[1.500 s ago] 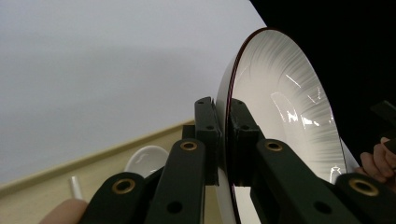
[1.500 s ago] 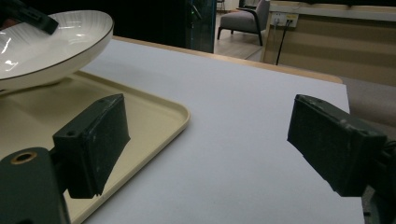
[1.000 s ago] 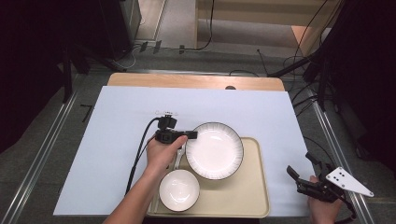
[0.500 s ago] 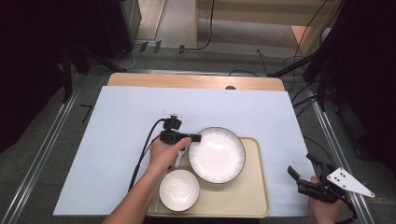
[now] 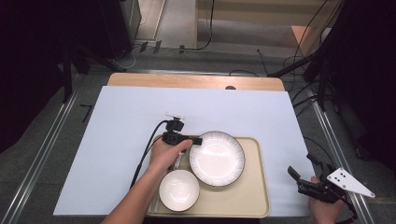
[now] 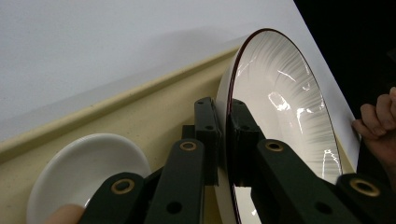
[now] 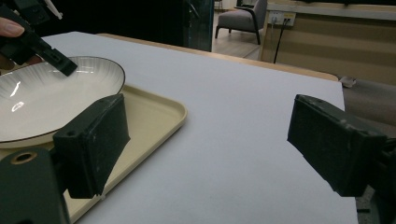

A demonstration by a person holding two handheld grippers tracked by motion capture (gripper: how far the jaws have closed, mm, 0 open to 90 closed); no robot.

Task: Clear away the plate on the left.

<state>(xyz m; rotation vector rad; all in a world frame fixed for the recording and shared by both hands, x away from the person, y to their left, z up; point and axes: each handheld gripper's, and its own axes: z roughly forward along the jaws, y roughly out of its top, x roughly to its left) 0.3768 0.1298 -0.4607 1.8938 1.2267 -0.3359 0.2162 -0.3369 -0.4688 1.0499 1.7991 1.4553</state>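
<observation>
Two black fingers [image 6: 205,135] of the left gripper [image 5: 196,140] are clamped on the rim of the ribbed plate [image 5: 217,158], one pad on the underside and one on the glazed face, as seen in the left gripper view. The plate [image 6: 285,107] is held at its left edge and rests inside the beige tray [image 5: 254,196], toward the far right part of it. A small white bowl [image 5: 179,189] sits in the tray's near left corner, just beside the plate (whether the two rims touch cannot be told). The tray lies on a white sheet [image 5: 116,121] that covers the wooden table [image 5: 196,81].

The right gripper [image 5: 299,178] is held off the tray's right edge, near the sheet's near right corner, with its jaws spread wide and nothing between them; in the right gripper view the plate [image 7: 51,98] and tray [image 7: 159,116] are seen well to one side.

The step in hand is judged to be the placing or shifting of the plate within the tray. The next move would call for the plate to be settled flat, clear of the bowl, before the grip is let go; a tilted release could let the rim knock the bowl.
</observation>
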